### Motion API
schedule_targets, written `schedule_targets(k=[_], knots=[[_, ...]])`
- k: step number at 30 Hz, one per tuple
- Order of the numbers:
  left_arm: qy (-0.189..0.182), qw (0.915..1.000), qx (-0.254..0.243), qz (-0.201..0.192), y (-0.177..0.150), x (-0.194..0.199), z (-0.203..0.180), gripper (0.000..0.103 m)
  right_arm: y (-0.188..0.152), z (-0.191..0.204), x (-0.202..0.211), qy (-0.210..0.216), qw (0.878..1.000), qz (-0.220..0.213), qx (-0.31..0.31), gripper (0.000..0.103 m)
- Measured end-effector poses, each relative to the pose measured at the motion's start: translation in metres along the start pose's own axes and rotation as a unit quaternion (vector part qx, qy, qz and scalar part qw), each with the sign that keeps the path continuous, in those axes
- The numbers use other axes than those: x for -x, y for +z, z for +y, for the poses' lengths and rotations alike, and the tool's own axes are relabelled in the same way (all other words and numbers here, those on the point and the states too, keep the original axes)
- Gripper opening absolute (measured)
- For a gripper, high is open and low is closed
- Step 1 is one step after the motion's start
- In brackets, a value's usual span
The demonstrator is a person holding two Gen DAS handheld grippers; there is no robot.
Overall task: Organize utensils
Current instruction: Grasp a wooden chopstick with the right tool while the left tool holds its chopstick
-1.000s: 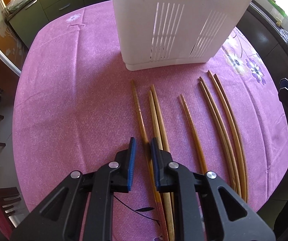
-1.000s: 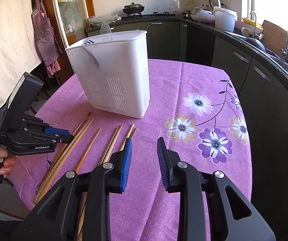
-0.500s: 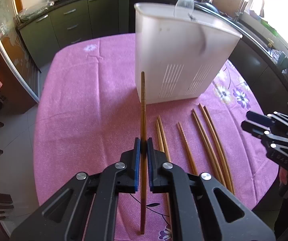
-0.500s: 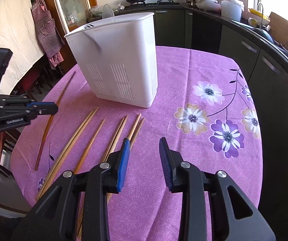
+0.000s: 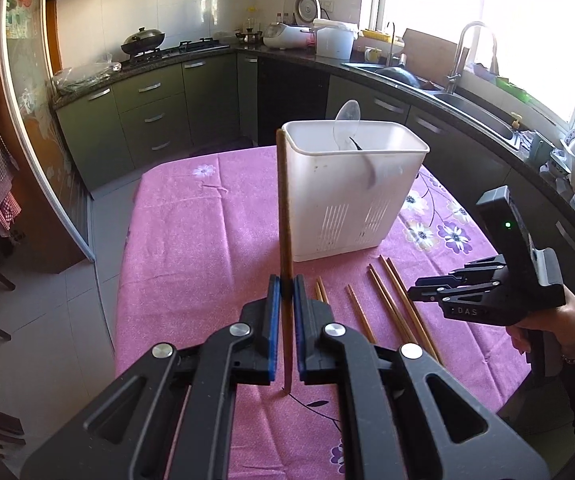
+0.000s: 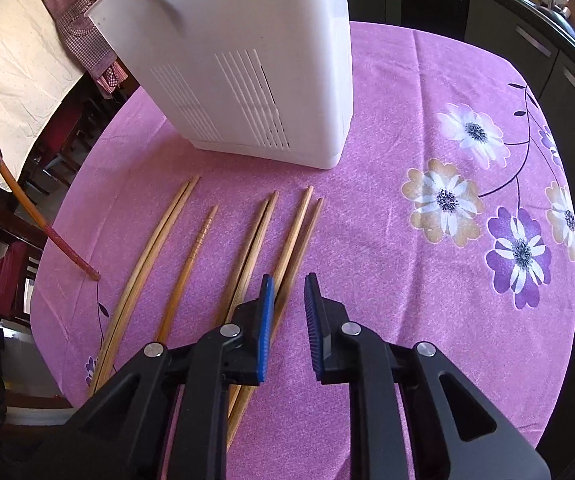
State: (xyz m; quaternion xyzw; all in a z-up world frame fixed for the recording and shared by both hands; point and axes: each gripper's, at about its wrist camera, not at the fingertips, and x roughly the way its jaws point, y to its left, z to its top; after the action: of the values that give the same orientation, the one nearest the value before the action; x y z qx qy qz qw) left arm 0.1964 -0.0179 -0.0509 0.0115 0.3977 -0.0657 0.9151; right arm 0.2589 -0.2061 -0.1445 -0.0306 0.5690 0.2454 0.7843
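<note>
My left gripper (image 5: pixel 284 292) is shut on a dark wooden chopstick (image 5: pixel 284 208) and holds it upright, lifted off the table, in front of the white utensil holder (image 5: pixel 351 208). The same chopstick (image 6: pixel 27 204) shows at the left of the right wrist view. A translucent spoon (image 5: pixel 347 124) stands in the holder. Several wooden chopsticks (image 6: pixel 243 256) lie side by side on the pink tablecloth in front of the holder (image 6: pixel 247 72). My right gripper (image 6: pixel 289 304) is open and empty, low over the rightmost chopsticks; it also shows in the left wrist view (image 5: pixel 439 292).
The round table has a pink flowered cloth (image 6: pixel 447 200). Dark kitchen cabinets (image 5: pixel 147 112) and a counter with a sink (image 5: pixel 467 100) run behind and to the right. Chairs (image 6: pixel 3 280) stand at the table's left edge.
My left gripper closed on one chopstick, lifted it off the table and tilted it upright. My right gripper moved down and closer over the chopsticks lying on the table.
</note>
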Motion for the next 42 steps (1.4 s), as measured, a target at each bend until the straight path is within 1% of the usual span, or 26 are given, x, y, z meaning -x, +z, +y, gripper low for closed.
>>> schedule_targets(k=[7,10,13,16,17,18,22,26,29,32,35,38,42], knots=[[-0.010,0.9999,-0.008,-0.003,-0.003,0.004,0.000,0.007,0.002,0.002,-0.005,-0.032,0.999,0.011,0.004,0.017],[-0.011,0.9999,-0.008,-0.004,-0.004,0.005,-0.001,0.007,0.002,0.004,-0.005,-0.040,0.999,0.014,0.005,0.017],[-0.011,0.9999,-0.010,-0.004,-0.005,0.006,-0.001,0.007,0.004,0.015,-0.011,-0.047,0.998,0.024,0.016,0.017],[-0.011,0.9999,-0.011,-0.005,-0.005,0.007,-0.001,0.007,0.007,0.027,-0.017,-0.068,0.997,0.026,0.033,0.016],[-0.012,0.9999,-0.011,-0.004,-0.005,0.007,-0.001,0.007,0.008,0.030,-0.019,-0.074,0.996,0.025,0.037,0.016],[-0.012,0.9999,-0.012,-0.005,-0.006,0.008,-0.001,0.007,0.008,0.032,-0.020,-0.080,0.996,0.024,0.042,0.012],[-0.012,0.9999,-0.012,-0.004,-0.006,0.008,-0.001,0.007,0.009,0.034,-0.020,-0.078,0.996,0.014,0.038,0.006],[-0.010,0.9999,-0.013,-0.003,-0.006,0.009,0.000,0.007,0.009,0.024,0.010,-0.057,0.998,-0.031,0.022,0.006],[-0.010,0.9998,-0.014,-0.002,-0.006,0.010,0.001,0.007,0.005,0.023,0.047,-0.044,0.995,-0.085,0.018,0.006],[-0.008,0.9999,-0.015,-0.001,-0.005,0.010,0.000,0.007,-0.005,0.027,0.093,-0.042,0.987,-0.153,0.021,0.006],[-0.007,0.9998,-0.016,-0.001,-0.005,0.011,0.000,0.007,-0.022,0.028,0.133,-0.047,0.977,-0.205,0.027,0.006],[-0.007,0.9998,-0.018,-0.001,-0.007,0.013,0.000,0.007,-0.046,0.031,0.158,-0.049,0.970,-0.235,0.030,0.006],[-0.006,0.9998,-0.021,-0.001,-0.009,0.015,0.000,0.007,-0.075,0.036,0.176,-0.055,0.963,-0.261,0.034,0.006]])
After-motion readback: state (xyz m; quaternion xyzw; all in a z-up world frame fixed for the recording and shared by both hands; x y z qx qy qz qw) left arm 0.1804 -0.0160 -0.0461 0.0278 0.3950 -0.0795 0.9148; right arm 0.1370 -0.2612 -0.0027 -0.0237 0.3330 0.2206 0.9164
